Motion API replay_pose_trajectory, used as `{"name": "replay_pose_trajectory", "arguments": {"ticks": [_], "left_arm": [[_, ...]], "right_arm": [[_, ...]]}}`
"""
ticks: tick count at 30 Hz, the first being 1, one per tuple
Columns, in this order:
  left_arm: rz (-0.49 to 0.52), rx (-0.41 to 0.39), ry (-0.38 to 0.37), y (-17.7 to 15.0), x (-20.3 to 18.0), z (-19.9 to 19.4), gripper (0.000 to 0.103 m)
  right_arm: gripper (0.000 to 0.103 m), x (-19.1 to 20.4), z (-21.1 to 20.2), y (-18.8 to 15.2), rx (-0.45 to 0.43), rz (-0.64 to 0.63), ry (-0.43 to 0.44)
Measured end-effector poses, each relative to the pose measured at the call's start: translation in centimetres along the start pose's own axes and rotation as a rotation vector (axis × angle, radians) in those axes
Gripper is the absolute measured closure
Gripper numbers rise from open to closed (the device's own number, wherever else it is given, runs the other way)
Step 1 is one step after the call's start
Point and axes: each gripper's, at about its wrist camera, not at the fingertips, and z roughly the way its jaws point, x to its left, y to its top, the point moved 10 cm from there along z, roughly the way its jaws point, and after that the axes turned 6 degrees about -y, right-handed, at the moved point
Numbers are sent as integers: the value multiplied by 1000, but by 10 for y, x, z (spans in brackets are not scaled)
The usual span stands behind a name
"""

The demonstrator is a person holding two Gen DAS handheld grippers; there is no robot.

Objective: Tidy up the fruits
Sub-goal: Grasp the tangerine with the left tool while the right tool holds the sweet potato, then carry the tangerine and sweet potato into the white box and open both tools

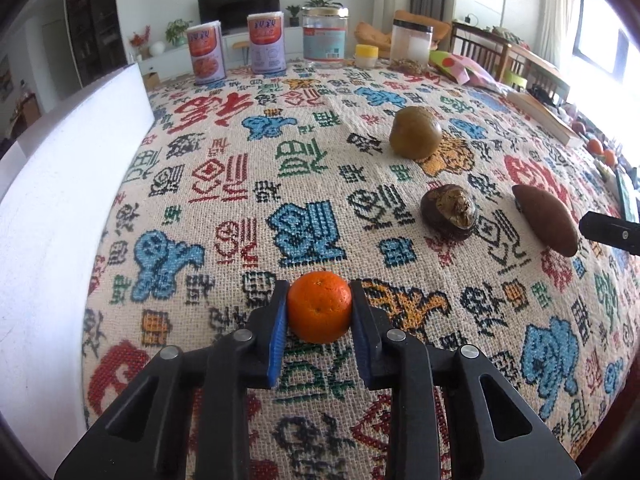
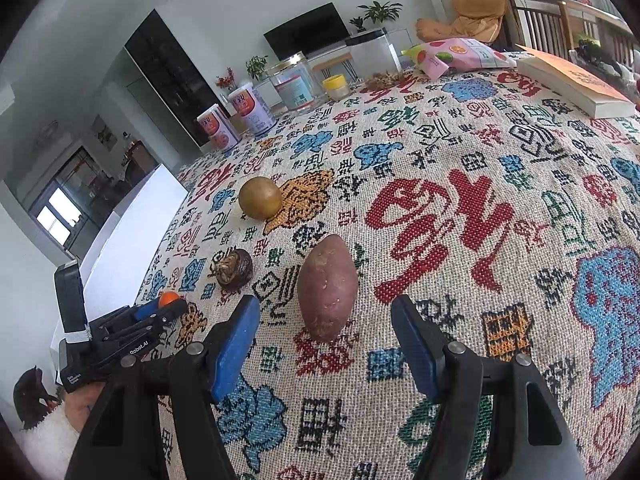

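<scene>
My left gripper (image 1: pixel 319 307) is shut on a small orange (image 1: pixel 319 306) that rests on the patterned tablecloth (image 1: pixel 248 208); both blue pads press its sides. From the right wrist view the left gripper (image 2: pixel 168 304) shows at the lower left with the orange (image 2: pixel 169 298) between its tips. My right gripper (image 2: pixel 325 320) stands open, its blue pads apart on either side of the near end of a reddish sweet potato (image 2: pixel 327 286), without touching it. A dark brown wrinkled fruit (image 1: pixel 449 212) (image 2: pixel 234 270) and a round olive-green fruit (image 1: pixel 416 132) (image 2: pixel 260 198) lie further back. The sweet potato (image 1: pixel 546 218) sits at the right, by a black tip of the right gripper.
Along the far edge stand two printed cans (image 1: pixel 206 52), a glass jar (image 1: pixel 325 38), a yellow-lidded pot (image 1: pixel 366 56) and a snack bag (image 2: pixel 460 56). A book (image 2: pixel 576 84) lies at the far right. A white board (image 1: pixel 60 184) borders the table's left side.
</scene>
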Motion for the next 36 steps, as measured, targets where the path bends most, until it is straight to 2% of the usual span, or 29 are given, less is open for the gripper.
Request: {"name": "replay_pose_trajectory", "arguments": {"ticks": [4, 5, 6, 7, 9, 11, 14, 18, 21, 23, 25, 27, 31, 33, 36], "left_arm": [[-41, -35, -43, 6, -2, -28, 75], [-52, -47, -56, 9, -2, -38, 75], [-68, -59, -72, 12, -2, -48, 75], [-88, -69, -91, 14, -1, -60, 75], [-140, -80, -133, 17, 3, -82, 75], [-202, -80, -186, 16, 7, -105, 75], [-271, -97, -259, 18, 12, -146, 75], [-322, -166, -277, 29, 40, -204, 75], [-367, -228, -203, 34, 85, -235, 75], [-402, -248, -103, 32, 125, -243, 75], [-460, -235, -15, 21, 169, -241, 75], [-519, -186, 76, 2, 211, -228, 75], [-604, -99, 225, -39, 272, -201, 75], [-630, -76, 259, -57, 287, -195, 74], [-638, -61, 286, -70, 295, -188, 73]], "right_arm": [[35, 17, 36, 5, 130, -98, -122], [40, 17, 45, 5, 162, -116, -161], [57, 14, 53, 3, 207, -142, -220], [63, 10, 56, 0, 241, -176, -268], [63, 10, 55, -3, 251, -197, -266], [63, 9, 45, -6, 246, -134, -184], [63, 19, 18, -5, 201, 23, 14], [63, 72, -24, 10, 153, 107, 281], [63, 144, -44, 25, 138, 86, 451], [63, 200, -51, 31, 137, 34, 534], [63, 265, -52, 30, 155, -28, 618], [63, 325, -44, 22, 182, -109, 666], [63, 423, -4, -17, 239, -275, 662], [63, 452, 22, -38, 260, -347, 617], [63, 475, 49, -62, 276, -411, 558]]}}
